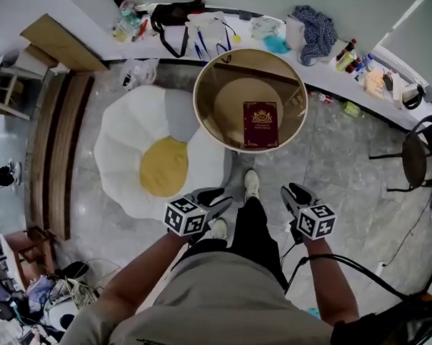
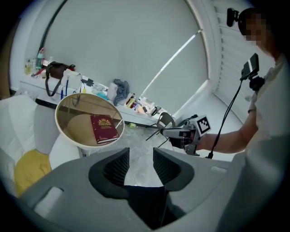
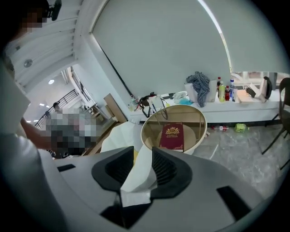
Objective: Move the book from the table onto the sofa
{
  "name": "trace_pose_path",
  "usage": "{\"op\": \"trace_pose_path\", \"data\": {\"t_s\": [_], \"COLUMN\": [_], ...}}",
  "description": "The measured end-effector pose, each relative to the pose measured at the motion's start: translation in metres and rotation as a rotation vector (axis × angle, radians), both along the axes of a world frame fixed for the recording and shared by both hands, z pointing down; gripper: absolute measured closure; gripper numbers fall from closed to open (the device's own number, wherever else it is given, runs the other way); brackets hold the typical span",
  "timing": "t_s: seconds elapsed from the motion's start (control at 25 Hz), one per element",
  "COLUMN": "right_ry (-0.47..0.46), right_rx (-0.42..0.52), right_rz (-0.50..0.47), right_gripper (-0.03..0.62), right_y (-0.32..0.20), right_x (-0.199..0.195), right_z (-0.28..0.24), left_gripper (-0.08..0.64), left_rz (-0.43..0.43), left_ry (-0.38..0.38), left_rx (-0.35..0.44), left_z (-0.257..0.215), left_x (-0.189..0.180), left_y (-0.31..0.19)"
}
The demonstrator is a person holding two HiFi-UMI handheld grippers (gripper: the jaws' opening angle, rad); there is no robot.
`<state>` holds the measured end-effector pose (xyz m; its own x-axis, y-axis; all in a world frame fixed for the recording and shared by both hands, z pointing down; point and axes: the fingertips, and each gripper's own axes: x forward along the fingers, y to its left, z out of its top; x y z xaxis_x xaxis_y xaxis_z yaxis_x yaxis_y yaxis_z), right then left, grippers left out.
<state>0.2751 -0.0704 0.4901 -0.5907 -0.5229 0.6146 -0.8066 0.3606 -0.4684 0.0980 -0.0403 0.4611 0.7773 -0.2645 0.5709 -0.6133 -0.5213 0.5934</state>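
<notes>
A dark red book (image 1: 261, 124) with a gold crest lies flat on the round glass table (image 1: 197, 103) with a cream rim. To the table's left sits the egg-shaped sofa (image 1: 124, 143), white with a yellow middle cushion (image 1: 163, 166). My left gripper (image 1: 216, 199) and right gripper (image 1: 295, 193) hover low in front of me, short of the table, both open and empty. In the left gripper view, the book (image 2: 105, 128) is up left of the open left gripper (image 2: 141, 165). The right gripper view shows the book (image 3: 172, 135) just beyond the open right gripper (image 3: 142, 167).
A cluttered white counter (image 1: 229, 26) runs along the far wall. A black chair (image 1: 417, 155) stands at the right, a wooden bench (image 1: 56, 147) at the left. My feet (image 1: 251, 182) stand on the marble floor by the table. A cable trails from my right hand.
</notes>
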Motion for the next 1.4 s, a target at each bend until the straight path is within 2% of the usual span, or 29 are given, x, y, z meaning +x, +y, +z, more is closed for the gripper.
{"op": "trace_pose_path", "data": {"t_s": [0.16, 0.36, 0.64, 0.76, 1.0, 1.08, 1.24, 1.4], "right_ry": [-0.02, -0.028, -0.076, -0.09, -0.131, -0.135, -0.144, -0.127], "right_rx": [-0.06, -0.124, -0.243, -0.291, -0.344, -0.35, -0.352, -0.329], "right_rz": [-0.043, -0.085, -0.07, -0.059, -0.031, -0.048, -0.05, -0.041], "right_gripper": [0.459, 0.443, 0.42, 0.411, 0.405, 0.407, 0.427, 0.447], "right_y": [-0.082, -0.165, -0.224, -0.237, -0.252, -0.251, -0.253, -0.253], "right_x": [0.017, 0.03, 0.022, 0.015, 0.008, 0.001, -0.003, -0.003], "right_z": [0.048, 0.119, 0.232, 0.271, 0.318, 0.32, 0.321, 0.317], "left_gripper": [0.405, 0.393, 0.348, 0.33, 0.325, 0.325, 0.319, 0.321], "left_rz": [-0.083, -0.158, -0.217, -0.253, -0.252, -0.254, -0.302, -0.31], "left_ry": [-0.031, -0.058, -0.107, -0.102, -0.098, -0.085, 0.009, 0.025], "left_rx": [-0.077, -0.122, -0.212, -0.244, -0.308, -0.327, -0.372, -0.362], "left_z": [0.042, 0.106, 0.225, 0.268, 0.339, 0.349, 0.355, 0.356], "left_x": [0.013, 0.027, 0.038, 0.042, 0.051, 0.052, 0.057, 0.058], "left_y": [-0.063, -0.141, -0.215, -0.243, -0.269, -0.268, -0.267, -0.265]}}
